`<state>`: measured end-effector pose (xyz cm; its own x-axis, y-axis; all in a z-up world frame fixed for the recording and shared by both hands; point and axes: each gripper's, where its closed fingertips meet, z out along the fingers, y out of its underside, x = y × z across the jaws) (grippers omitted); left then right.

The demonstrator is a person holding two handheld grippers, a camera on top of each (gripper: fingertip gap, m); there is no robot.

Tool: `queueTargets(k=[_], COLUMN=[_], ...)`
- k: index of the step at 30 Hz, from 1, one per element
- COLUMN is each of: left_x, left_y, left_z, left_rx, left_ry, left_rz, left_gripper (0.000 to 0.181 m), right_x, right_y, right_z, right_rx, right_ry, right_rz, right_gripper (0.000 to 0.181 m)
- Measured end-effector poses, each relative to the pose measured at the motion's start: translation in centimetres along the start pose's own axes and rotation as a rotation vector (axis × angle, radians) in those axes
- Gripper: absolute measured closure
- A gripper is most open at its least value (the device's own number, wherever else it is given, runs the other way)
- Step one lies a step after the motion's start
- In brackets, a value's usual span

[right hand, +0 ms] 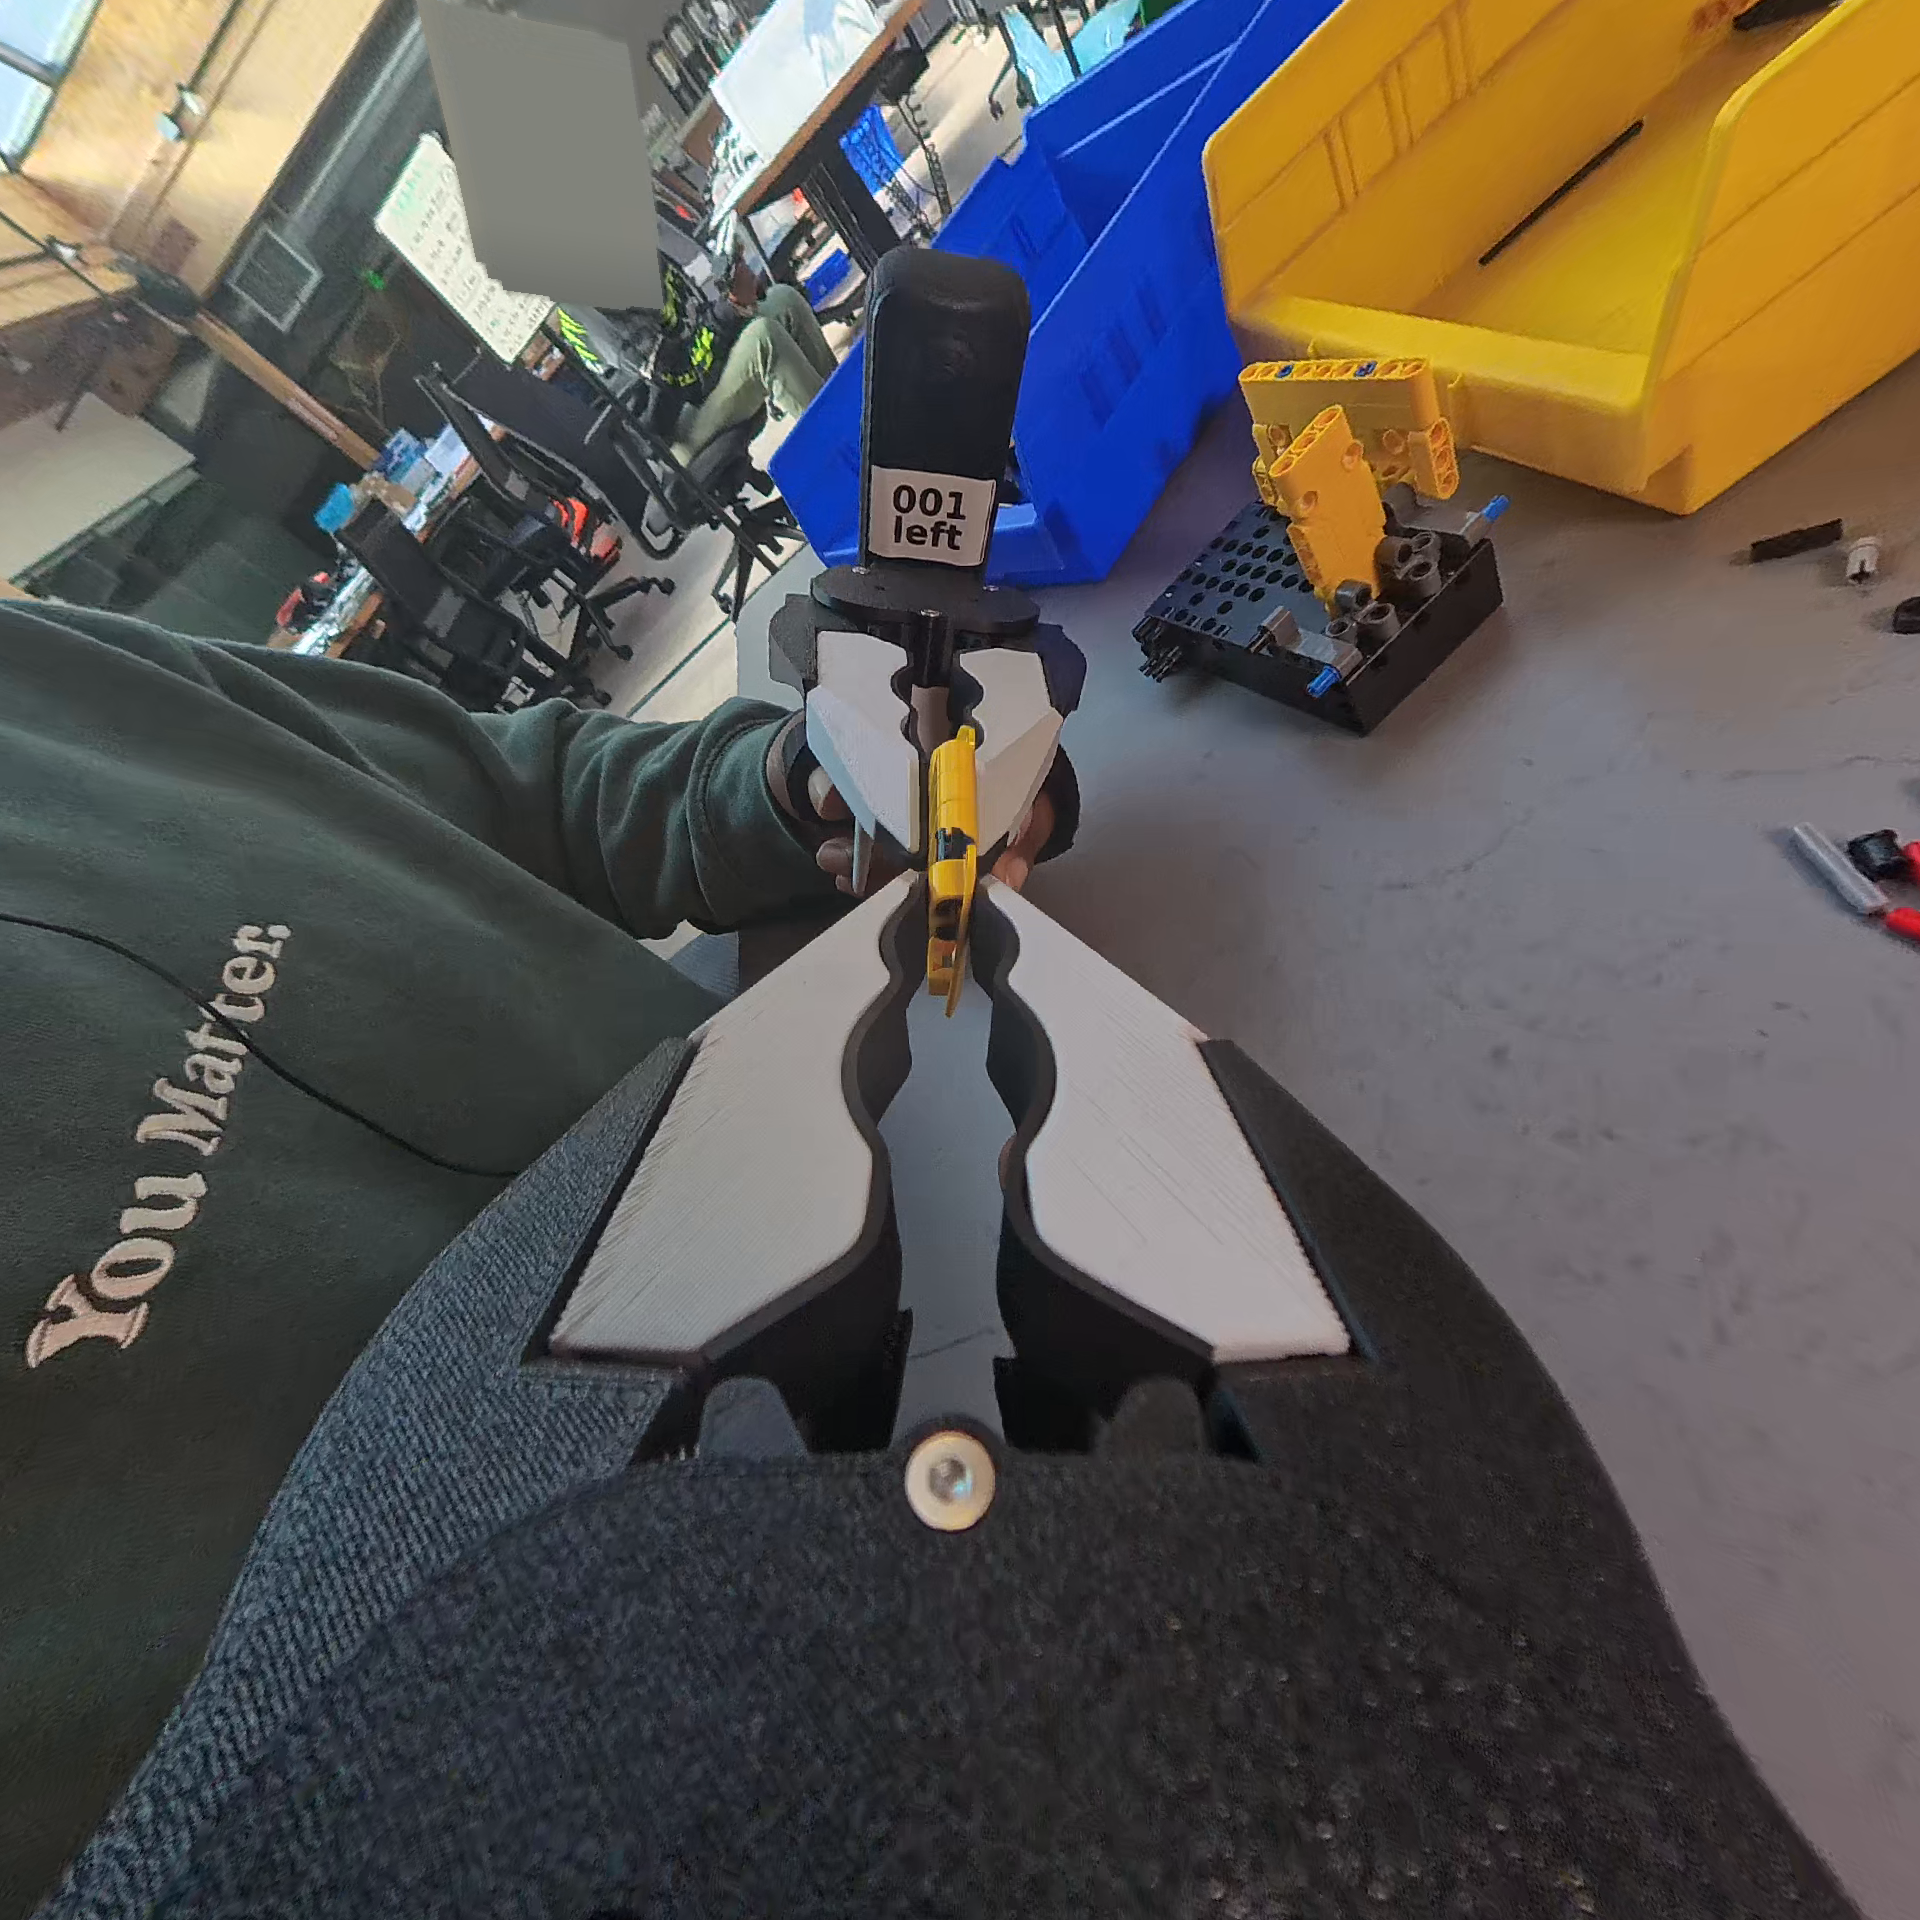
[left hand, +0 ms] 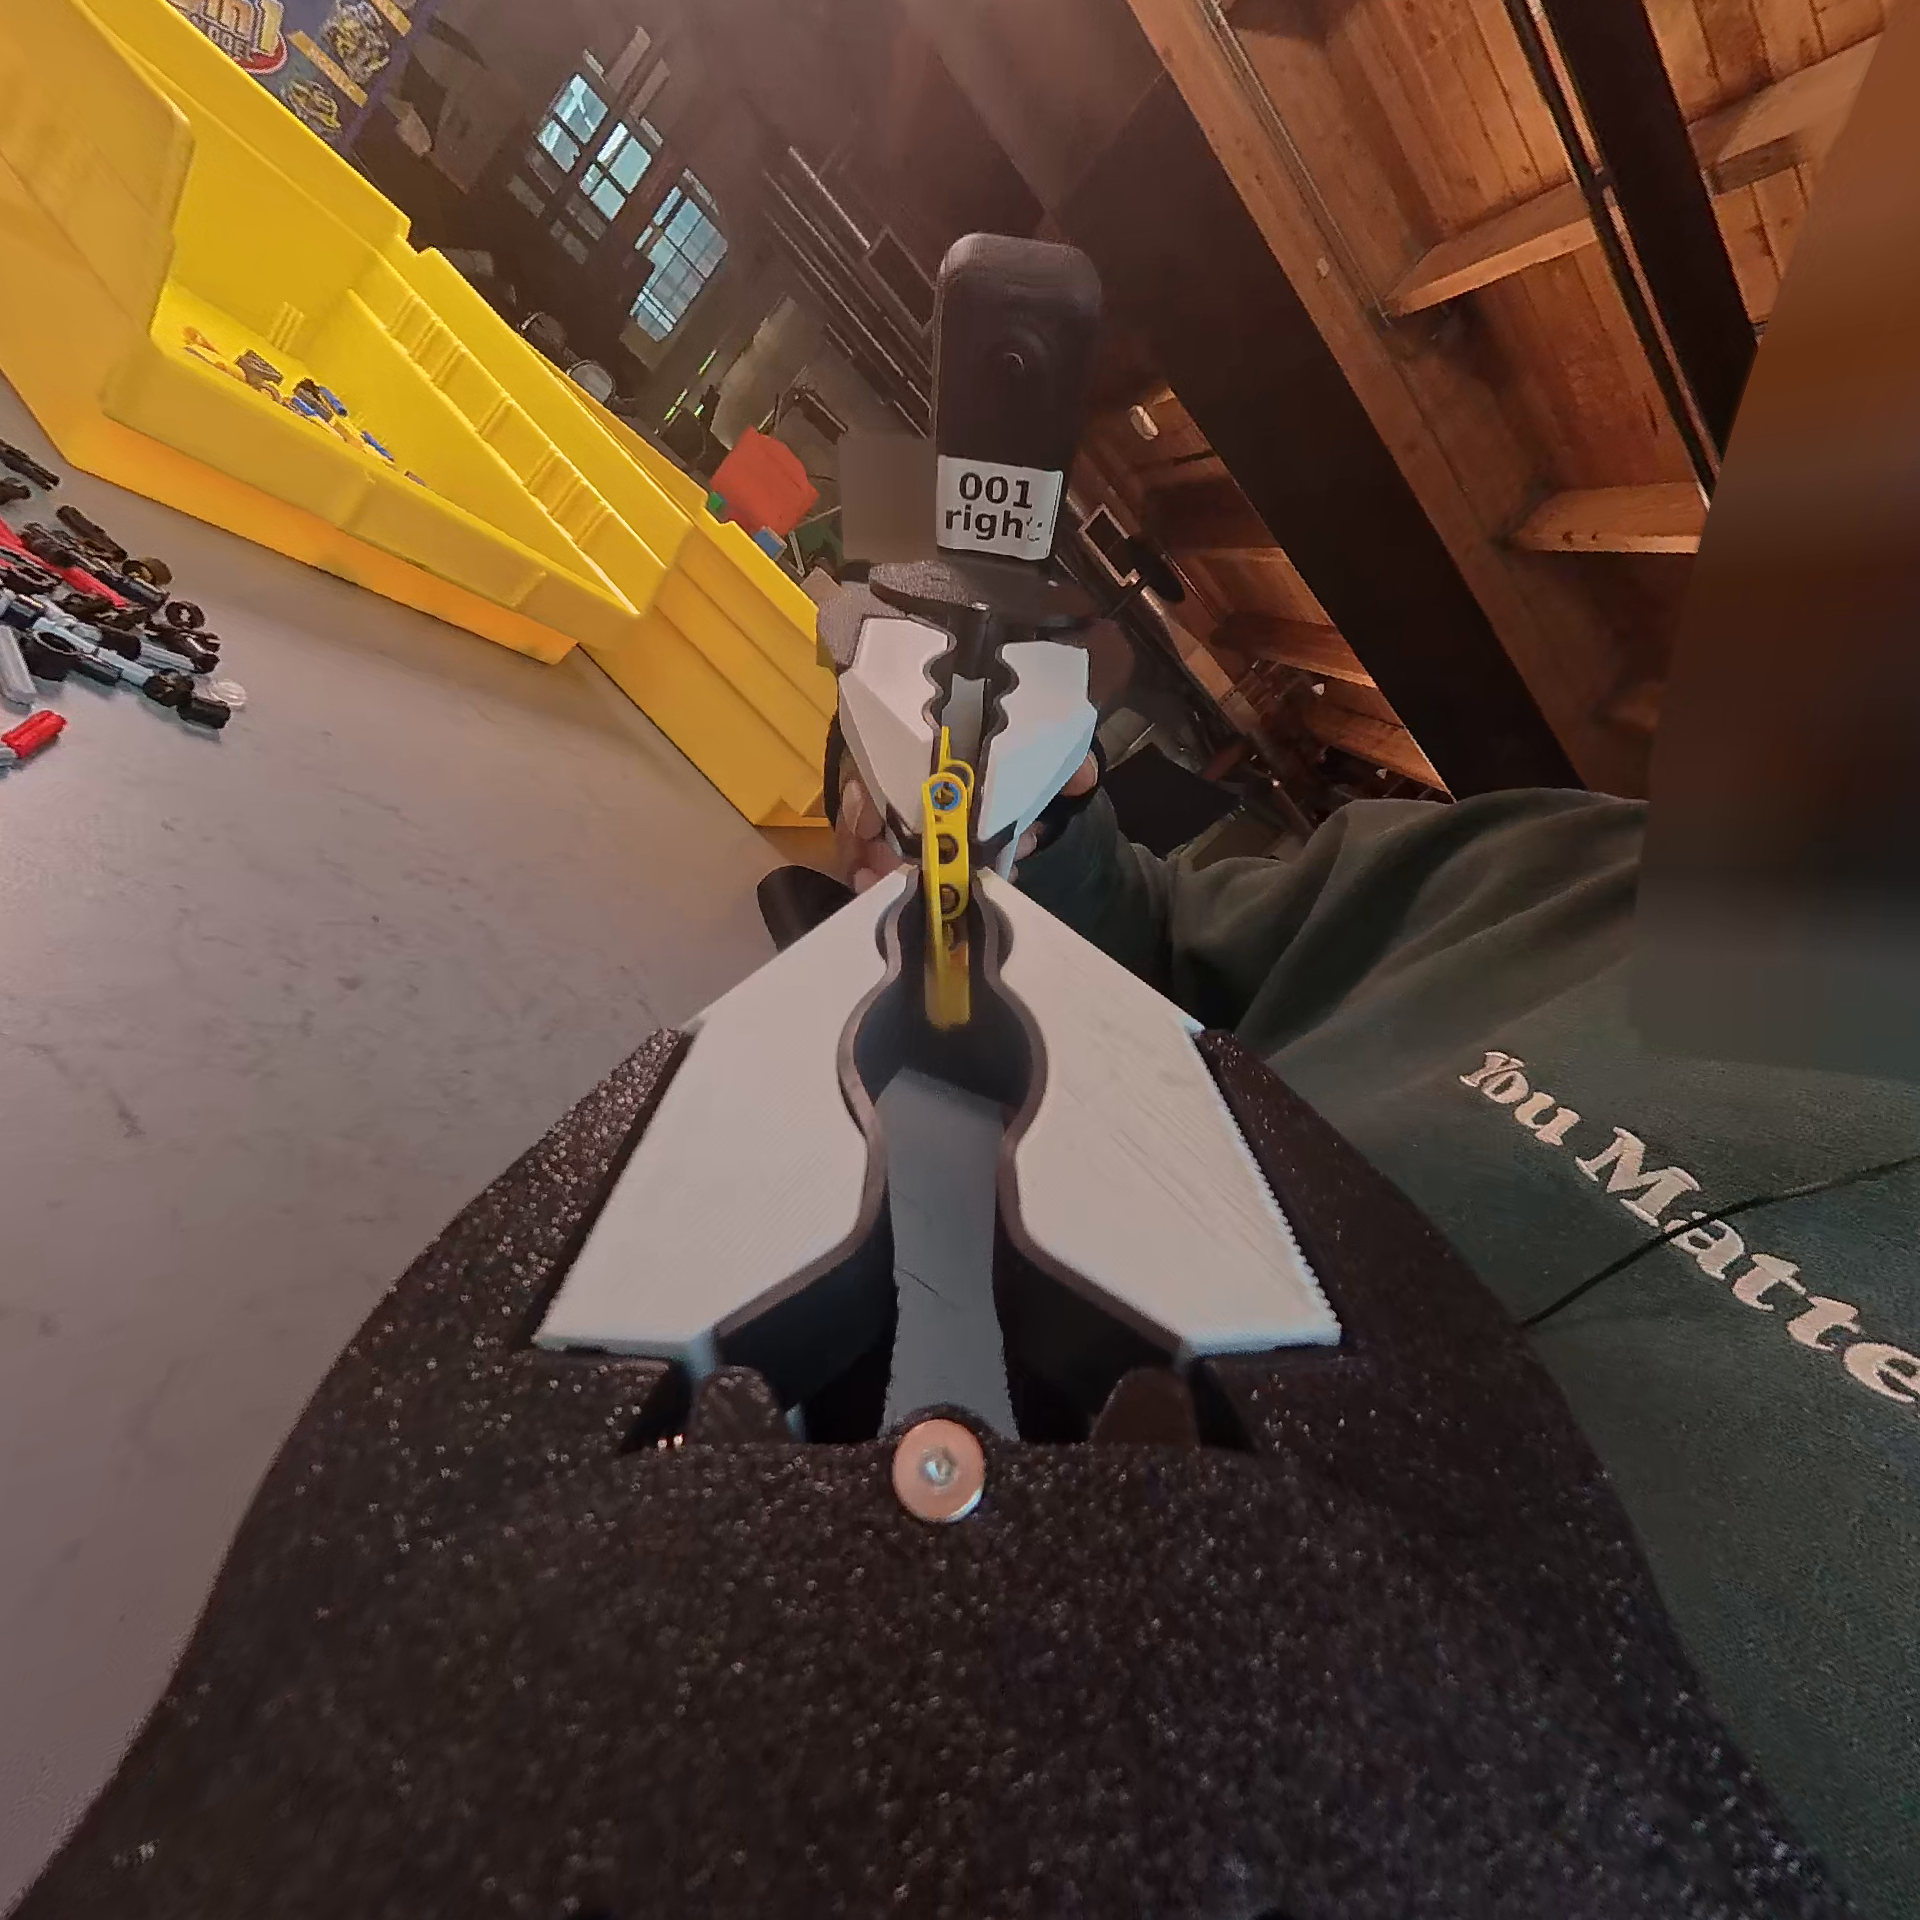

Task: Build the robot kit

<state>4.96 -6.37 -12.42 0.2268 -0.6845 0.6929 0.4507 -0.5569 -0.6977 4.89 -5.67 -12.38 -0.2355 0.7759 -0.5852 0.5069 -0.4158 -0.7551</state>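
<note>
A: Left wrist view first. What has the left gripper [left hand: 940, 914] got?

B: Its fingers [left hand: 774, 1049] are narrowed onto a yellow perforated beam [left hand: 948, 883], pinched near the tips. The beam runs on into the right gripper [left hand: 951, 774], which faces it tip to tip and is closed on the far end. There is a small blue pin [left hand: 943, 796] in one of the beam's holes.

A: Does the right wrist view agree?

B: Yes. The right gripper [right hand: 951, 920] has its fingers [right hand: 1127, 1101] drawn in on the yellow beam [right hand: 951, 883], and the left gripper [right hand: 945, 800] opposite clamps the same piece. The beam is held in the air above the grey tabletop [right hand: 1455, 1039], just in front of the person's dark green sweatshirt [right hand: 312, 935].

A: What lies about them?

B: In the right view, a black perforated base with a yellow assembly [right hand: 1340, 540] stands on the tabletop toward its far edge, near a yellow bin [right hand: 1621, 312] and blue bins [right hand: 1091, 312]. A few loose red, grey and black parts [right hand: 1860, 873] lie by the right edge. In the left view, more yellow bins [left hand: 416, 416] sit along the far side, one holding small pieces, and a scatter of black, grey and red parts [left hand: 94, 613] lies at the left edge.
</note>
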Motion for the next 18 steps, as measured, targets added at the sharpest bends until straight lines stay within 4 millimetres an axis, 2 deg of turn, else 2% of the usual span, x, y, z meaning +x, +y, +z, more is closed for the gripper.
queueTargets(k=[5,9,11,14,18], left_x=[0.1,-0.2,-1.1,-2.5,-2.2], left_y=[1.4,1.4,1.3,1.5,2.4], left_z=[0.7,0.7,0.6,0.6,1.6], left_rx=[-0.076,-0.071,-0.052,0.006,0.034], left_ry=[-0.015,-0.042,-0.084,-0.123,-0.07], left_rz=[0.024,0.0,-0.07,-0.261,-0.433], left_gripper=[0.175,0.175,0.175,0.175,0.176], right_x=[-0.2,-0.2,-0.5,-1.5,-1.0], right_y=[-0.5,-0.7,-1.1,-0.5,1.1], right_z=[0.6,0.7,0.4,0.5,1.5], right_rx=[-0.083,-0.129,-0.136,-0.236,-0.403], right_ry=[0.01,0.022,0.004,-0.044,-0.06], right_rz=[-0.062,-0.1,-0.101,-0.094,-0.031], right_gripper=[0.175,0.175,0.175,0.175,0.175])
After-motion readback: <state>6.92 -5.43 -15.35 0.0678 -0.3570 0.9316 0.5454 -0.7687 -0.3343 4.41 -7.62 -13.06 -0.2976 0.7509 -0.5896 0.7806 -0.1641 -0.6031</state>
